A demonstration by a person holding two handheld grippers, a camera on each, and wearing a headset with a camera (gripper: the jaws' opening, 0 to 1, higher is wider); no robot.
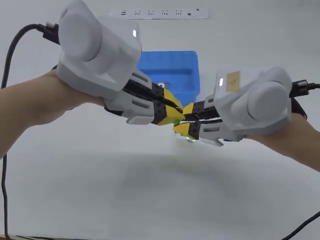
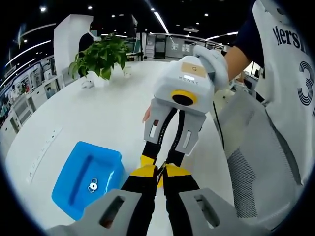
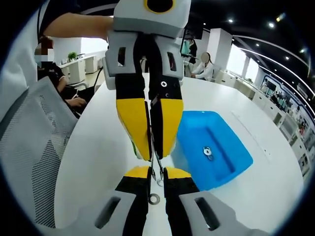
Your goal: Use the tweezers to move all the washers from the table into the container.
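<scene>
Two-handed, hovering over white table [image 1: 150, 195] in bright open office, pinching tweezers [image 3: 156, 167] in left gripper [image 3: 152, 147]; bracketing their tips with right gripper [image 3: 156, 173], unclear whether squeezing. Overlooking one washer [image 3: 154, 198] at 6 o'clock, more inside blue container [image 3: 231, 162] at 2 o'clock.

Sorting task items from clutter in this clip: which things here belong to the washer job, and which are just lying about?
Job: tweezers, washer on the table, blue container, washers inside it, left tool, right tool.
Lying about: power strip, potted plant, mesh chair.
</scene>
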